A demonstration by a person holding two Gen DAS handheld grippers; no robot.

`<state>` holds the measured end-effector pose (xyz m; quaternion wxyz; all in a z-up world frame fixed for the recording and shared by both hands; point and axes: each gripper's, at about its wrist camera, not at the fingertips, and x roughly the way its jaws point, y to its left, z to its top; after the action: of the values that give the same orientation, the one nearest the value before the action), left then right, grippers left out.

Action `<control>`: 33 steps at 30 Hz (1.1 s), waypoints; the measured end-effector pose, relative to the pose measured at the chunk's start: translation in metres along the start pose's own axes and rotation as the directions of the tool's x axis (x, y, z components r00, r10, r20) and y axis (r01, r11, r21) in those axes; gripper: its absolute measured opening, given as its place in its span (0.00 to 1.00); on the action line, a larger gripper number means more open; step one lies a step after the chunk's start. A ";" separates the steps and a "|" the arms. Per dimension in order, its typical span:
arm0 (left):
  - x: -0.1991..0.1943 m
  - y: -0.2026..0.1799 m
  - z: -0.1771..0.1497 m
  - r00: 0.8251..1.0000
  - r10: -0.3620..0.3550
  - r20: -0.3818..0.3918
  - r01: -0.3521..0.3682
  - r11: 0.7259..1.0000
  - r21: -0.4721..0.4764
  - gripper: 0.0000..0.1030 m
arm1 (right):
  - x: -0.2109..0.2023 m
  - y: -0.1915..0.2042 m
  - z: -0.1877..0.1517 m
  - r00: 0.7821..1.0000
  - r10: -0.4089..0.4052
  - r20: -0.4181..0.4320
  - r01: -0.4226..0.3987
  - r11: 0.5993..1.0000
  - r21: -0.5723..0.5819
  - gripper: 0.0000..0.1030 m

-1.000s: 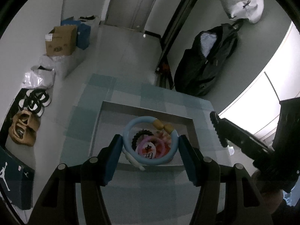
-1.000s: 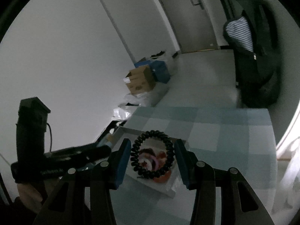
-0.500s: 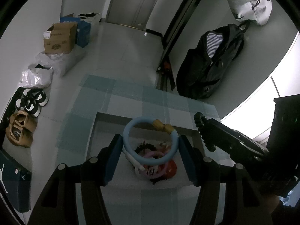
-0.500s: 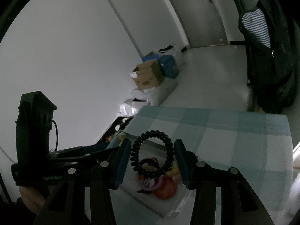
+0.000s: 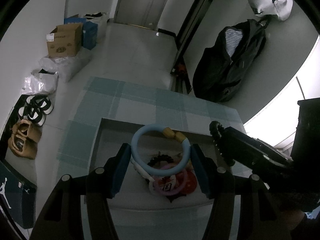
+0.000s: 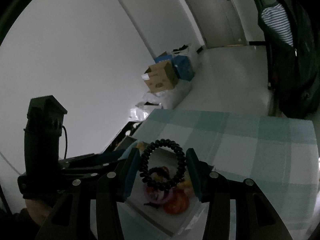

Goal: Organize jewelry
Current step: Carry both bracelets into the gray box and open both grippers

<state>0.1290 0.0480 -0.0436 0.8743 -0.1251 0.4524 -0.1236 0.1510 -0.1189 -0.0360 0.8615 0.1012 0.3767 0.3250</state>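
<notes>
My left gripper (image 5: pixel 160 156) is shut on a light blue bracelet (image 5: pixel 138 140) with two tan beads, held above a white tray (image 5: pixel 104 138). In the tray lies a pile of jewelry: a pink ring (image 5: pixel 170 188), a red piece (image 5: pixel 191 181) and a black beaded band (image 5: pixel 160 158). My right gripper (image 6: pixel 162 167) is shut on a black spiral hair tie (image 6: pixel 180 152), held above the same tray (image 6: pixel 180 220). The right gripper also shows at the right of the left wrist view (image 5: pixel 240 148); the left one at the left of the right wrist view (image 6: pixel 80 164).
The tray sits on a table with a blue-and-white checked cloth (image 5: pixel 140 102). On the floor beyond are cardboard boxes (image 5: pixel 64 42), shoes (image 5: pixel 34 110) and a black bag (image 5: pixel 230 64). A white wall (image 6: pixel 80 60) stands left.
Both grippers have risen and drawn back from the tray with their rings still held. The jewelry pile now shows lower between the fingers.
</notes>
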 end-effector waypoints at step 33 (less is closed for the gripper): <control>0.001 0.001 -0.004 0.999 -0.037 -0.003 0.037 0.999 -0.011 0.55 | 0.003 -0.001 -0.011 0.999 -0.043 -0.030 0.043 0.999 0.001 0.51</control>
<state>0.1267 0.0481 -0.0466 0.8704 -0.1381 0.4522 -0.1373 0.1451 -0.1185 -0.0460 0.8626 0.0891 0.3918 0.3073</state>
